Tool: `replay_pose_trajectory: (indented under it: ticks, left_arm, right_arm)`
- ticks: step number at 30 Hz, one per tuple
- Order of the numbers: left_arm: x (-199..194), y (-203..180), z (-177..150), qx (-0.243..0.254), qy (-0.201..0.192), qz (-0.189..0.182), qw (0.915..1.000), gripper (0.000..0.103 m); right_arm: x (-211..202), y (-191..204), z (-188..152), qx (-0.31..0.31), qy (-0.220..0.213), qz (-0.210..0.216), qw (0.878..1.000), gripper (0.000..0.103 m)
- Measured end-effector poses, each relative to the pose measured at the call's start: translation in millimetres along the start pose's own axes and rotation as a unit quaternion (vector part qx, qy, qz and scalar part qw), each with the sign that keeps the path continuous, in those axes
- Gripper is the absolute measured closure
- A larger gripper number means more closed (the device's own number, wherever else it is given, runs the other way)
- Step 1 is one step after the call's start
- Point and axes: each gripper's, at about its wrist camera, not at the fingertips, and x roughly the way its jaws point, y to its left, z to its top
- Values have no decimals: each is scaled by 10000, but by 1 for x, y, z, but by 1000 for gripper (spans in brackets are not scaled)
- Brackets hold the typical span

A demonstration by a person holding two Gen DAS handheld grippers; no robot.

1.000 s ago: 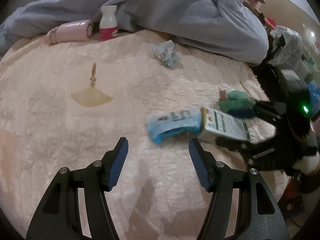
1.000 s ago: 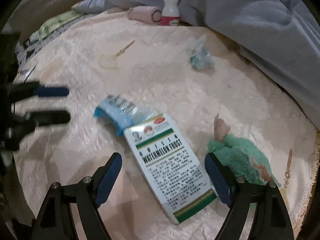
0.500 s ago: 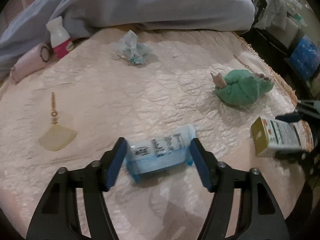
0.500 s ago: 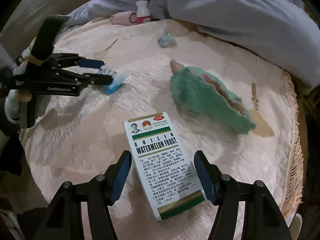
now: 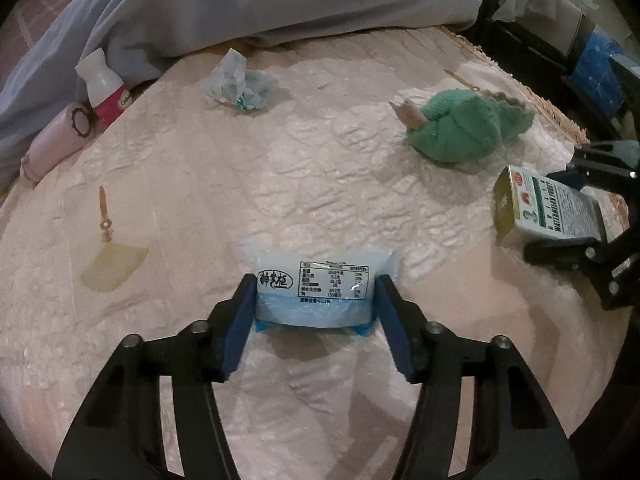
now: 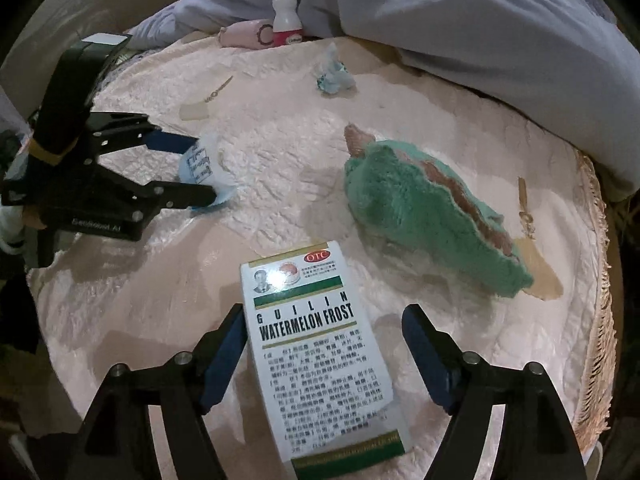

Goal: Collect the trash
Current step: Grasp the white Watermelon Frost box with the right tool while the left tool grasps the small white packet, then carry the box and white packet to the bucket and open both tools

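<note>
A blue plastic food wrapper [image 5: 320,292] lies on the pink bedspread [image 5: 320,184], and my left gripper [image 5: 316,300] has closed on its two ends. It also shows in the right wrist view [image 6: 202,162], held by the left gripper [image 6: 196,170]. A white and green medicine box [image 6: 320,364] lies between the fingers of my right gripper [image 6: 324,344]; the left pad touches it, the right pad stands apart. The box [image 5: 544,212] and right gripper [image 5: 576,216] show at the right of the left wrist view. A crumpled tissue [image 5: 240,82] lies farther back.
A green plush toy [image 6: 424,208] lies beside the box. A pink-capped white bottle [image 5: 104,88] and a pink roll [image 5: 60,136] rest against the grey-blue duvet [image 5: 280,0]. A small fan ornament [image 5: 112,268] lies at left. The bed's fringed edge [image 6: 600,280] runs at right.
My left gripper has closed in on the blue wrapper. My right gripper stays around the box, which sits closer to its left finger, and the view has shifted slightly.
</note>
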Motion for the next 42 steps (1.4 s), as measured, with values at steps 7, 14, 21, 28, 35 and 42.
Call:
replay_pose_trajectory:
  ticks: [7, 14, 21, 28, 35, 42]
  left_arm:
    - [-27, 0, -19, -757, -133, -278, 9967, 50]
    - [-62, -38, -16, -900, -389, -378, 9945, 50]
    - [-79, -90, -4, -715, -526, -504, 9948, 50]
    - [-82, -140, 11, -436, -509, -628, 9958, 50]
    - [-81, -190, 26, -62, -515, -705, 9962, 50]
    - [-78, -227, 37, 232, -494, -754, 9957, 50]
  right_arm:
    - [-19, 6, -22, 211, -158, 78, 9996, 50]
    - [-54, -3, -51, 642, -410, 124, 9970, 50]
    - [-80, -7, -81, 839, -521, -1, 9951, 50]
    - [-106, -32, -112, 1199, -659, -152, 9905, 50]
    - [-127, -60, -147, 1583, -749, -293, 9841, 49]
    - [-142, -85, -178, 1921, -784, -437, 9773, 49]
